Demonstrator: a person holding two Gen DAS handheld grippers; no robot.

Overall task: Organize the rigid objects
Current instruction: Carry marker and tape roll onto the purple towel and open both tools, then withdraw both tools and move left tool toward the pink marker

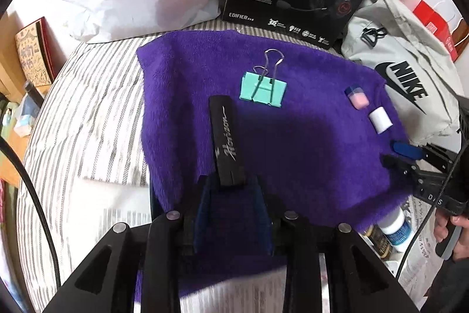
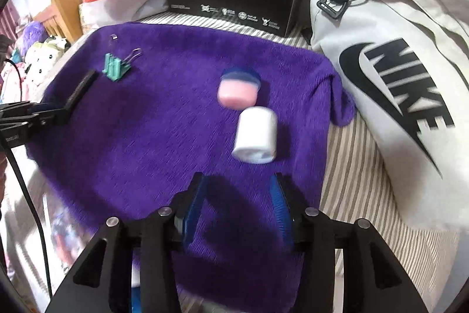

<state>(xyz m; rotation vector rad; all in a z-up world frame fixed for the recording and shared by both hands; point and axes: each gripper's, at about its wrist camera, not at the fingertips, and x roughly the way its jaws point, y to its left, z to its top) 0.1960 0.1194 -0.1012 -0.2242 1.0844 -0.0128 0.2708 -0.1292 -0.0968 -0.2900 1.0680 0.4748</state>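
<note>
The black bar [image 1: 227,141], lettered in white script, lies on the purple towel [image 1: 307,143] with its near end pinched between the blue pads of the left gripper [image 1: 231,184]; the right wrist view shows the same grip from the side [image 2: 80,91]. The rest of the set sits on the same towel: a mint binder clip [image 1: 263,90] just beyond the bar's far end, and, well apart to the right, a pink jar with a blue lid [image 2: 239,88] next to a white cylinder [image 2: 255,138] lying on its side. The right gripper [image 2: 239,181] hovers short of the cylinder with its jaws spread and nothing between them.

The step in hand looks like placing or lifting the bar, though blur makes it hard to tell whether the bar rests fully on the cloth. Next, the right gripper likely needs to advance, straddle the cylinder across its round body, and close gently, since it could roll.
</note>
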